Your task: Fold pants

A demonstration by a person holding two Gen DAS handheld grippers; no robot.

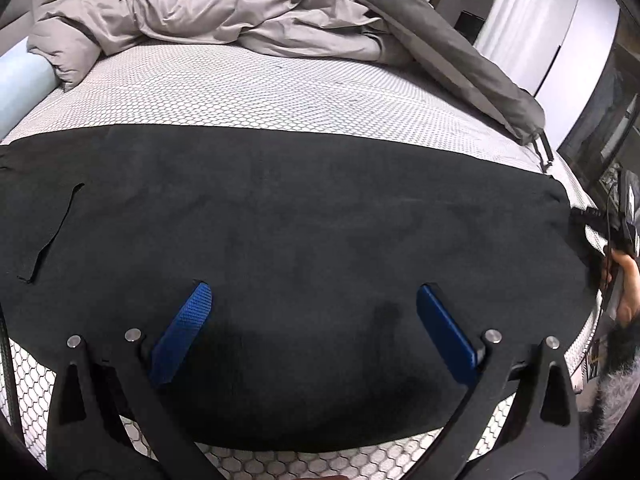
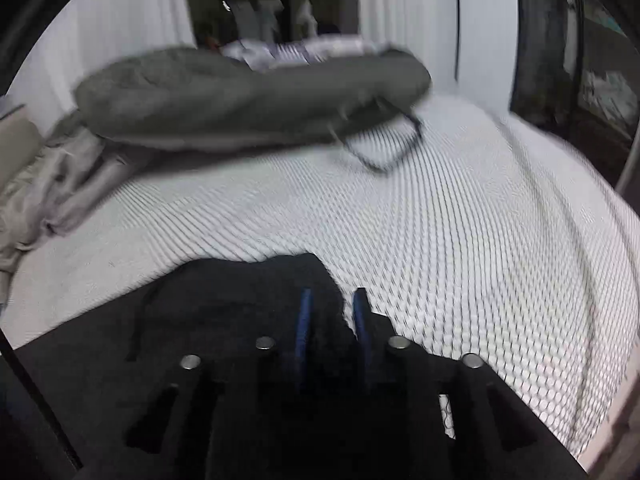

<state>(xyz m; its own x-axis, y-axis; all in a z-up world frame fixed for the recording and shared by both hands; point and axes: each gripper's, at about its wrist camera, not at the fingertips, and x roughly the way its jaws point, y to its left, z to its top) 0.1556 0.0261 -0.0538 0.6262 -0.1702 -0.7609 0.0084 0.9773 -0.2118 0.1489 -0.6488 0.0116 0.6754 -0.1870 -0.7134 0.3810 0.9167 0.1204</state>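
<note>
Lying flat across the near edge of the mattress, the black pants are stretching almost from side to side.

The left gripper is hovering over the middle of the pants, its blue fingers spread wide and holding nothing. The right gripper is sitting at a bunched corner of the pants, its jaws narrowed with dark cloth between them; motion blur is obscuring whether they are actually pinching it. A grey duvet and a dark green bag are lying along the far edge.
</note>
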